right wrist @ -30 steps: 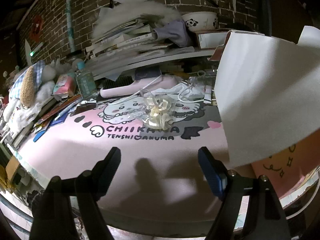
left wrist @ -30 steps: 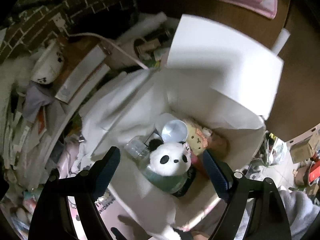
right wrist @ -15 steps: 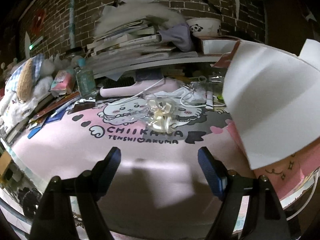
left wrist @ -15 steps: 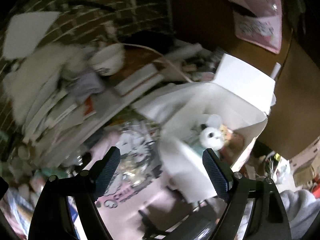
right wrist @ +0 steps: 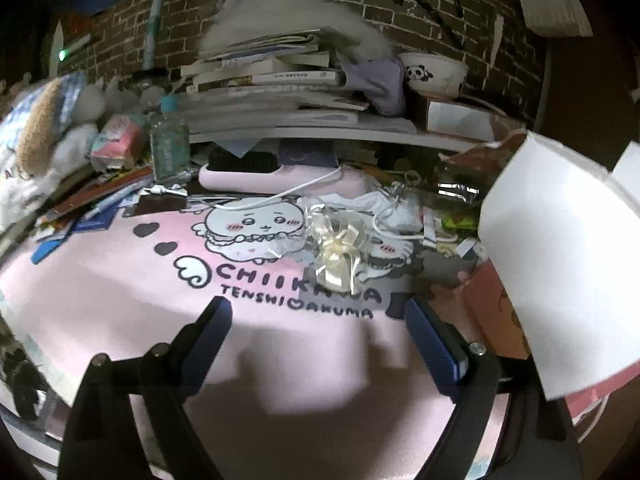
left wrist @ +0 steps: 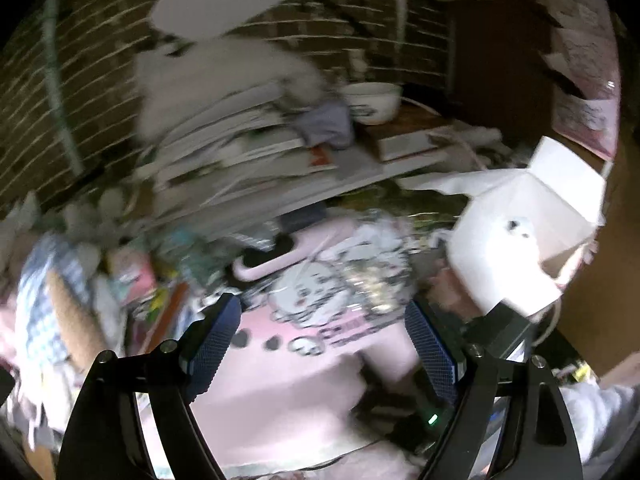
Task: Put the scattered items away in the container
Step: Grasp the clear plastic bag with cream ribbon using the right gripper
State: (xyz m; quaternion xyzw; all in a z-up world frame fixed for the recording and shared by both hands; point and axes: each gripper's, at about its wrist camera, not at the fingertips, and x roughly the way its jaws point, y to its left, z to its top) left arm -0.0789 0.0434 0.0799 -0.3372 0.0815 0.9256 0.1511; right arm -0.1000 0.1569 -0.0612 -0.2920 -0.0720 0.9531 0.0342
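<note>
A: What are the tools holding?
B: Nothing. The left tool (left wrist: 322,340) gapes wide; the right tool (right wrist: 318,342) has just widened, empty, over the pink surface (right wrist: 120,300).
A: And the items?
B: A ribbon bundle (right wrist: 340,248) lies just ahead; the white bag (right wrist: 560,256) stands right.

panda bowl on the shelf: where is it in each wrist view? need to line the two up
Left wrist: panda bowl sits upper centre, blurred, on the shelf just right of the purple cloth.
Right wrist: panda bowl sits upper right, sharp, again just right of the purple cloth.
Shared landmark: the pink hairbrush on the mat below.
</note>
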